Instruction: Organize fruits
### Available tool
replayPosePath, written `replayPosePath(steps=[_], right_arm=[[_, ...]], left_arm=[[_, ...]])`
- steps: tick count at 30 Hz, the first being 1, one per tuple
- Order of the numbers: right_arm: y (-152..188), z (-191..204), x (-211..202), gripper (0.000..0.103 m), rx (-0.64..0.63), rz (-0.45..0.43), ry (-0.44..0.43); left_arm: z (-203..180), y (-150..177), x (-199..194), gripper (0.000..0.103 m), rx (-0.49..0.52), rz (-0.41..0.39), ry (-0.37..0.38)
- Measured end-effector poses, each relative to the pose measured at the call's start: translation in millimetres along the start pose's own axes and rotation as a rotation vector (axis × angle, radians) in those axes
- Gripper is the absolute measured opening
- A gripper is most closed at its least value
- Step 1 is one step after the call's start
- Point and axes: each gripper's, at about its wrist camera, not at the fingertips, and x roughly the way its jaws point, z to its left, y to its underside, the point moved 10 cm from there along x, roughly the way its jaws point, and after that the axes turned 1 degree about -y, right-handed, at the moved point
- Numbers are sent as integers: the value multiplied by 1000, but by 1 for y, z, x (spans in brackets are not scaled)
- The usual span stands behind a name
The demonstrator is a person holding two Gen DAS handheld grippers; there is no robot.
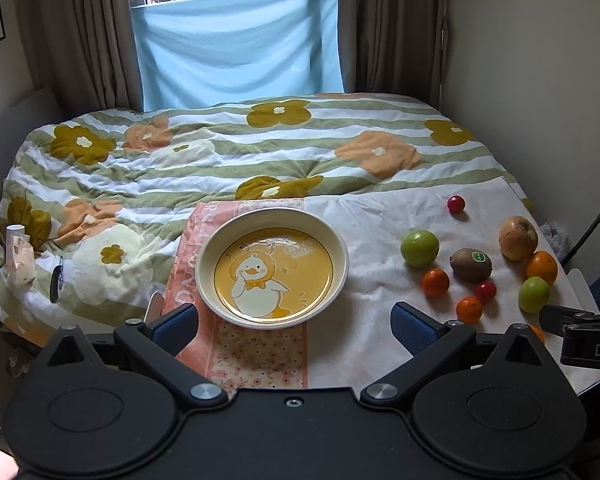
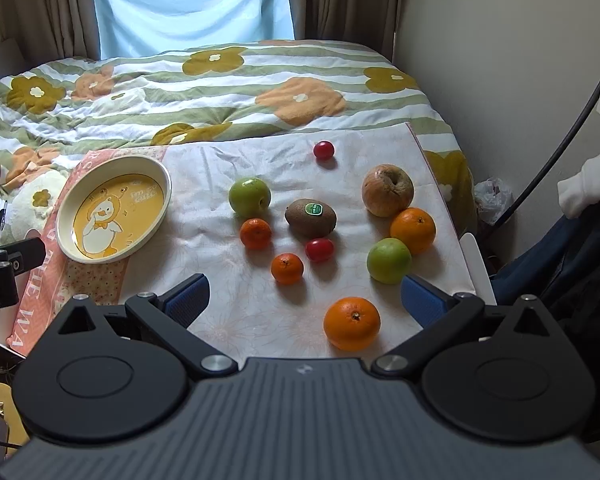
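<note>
A cream and yellow duck plate (image 1: 342,248) (image 2: 162,172) lies empty on a cloth on the bed. Fruits lie loose to its right: two green apples (image 2: 249,197) (image 2: 389,260), a brown apple (image 2: 387,190), a kiwi (image 2: 310,217), two large oranges (image 2: 352,323) (image 2: 413,230), two small mandarins (image 2: 255,233) (image 2: 287,268) and two red tomatoes (image 2: 324,149) (image 2: 319,249). My left gripper (image 1: 294,326) is open and empty, just in front of the plate. My right gripper (image 2: 304,300) is open and empty, with the near orange between its fingers' reach.
The cloth (image 2: 220,208) lies over a flowered quilt (image 1: 220,152). A wall (image 2: 500,60) and a black cable (image 2: 556,152) stand at the right. A small white carton (image 1: 18,256) lies at the bed's left edge. Curtains and a window are behind.
</note>
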Motion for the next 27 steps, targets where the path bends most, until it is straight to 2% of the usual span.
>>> replayPosePath(steps=[27], right_arm=[[0, -1, -3, 103, 0, -11, -2]], left_arm=[[-1, -3, -3, 103, 1, -9, 0]])
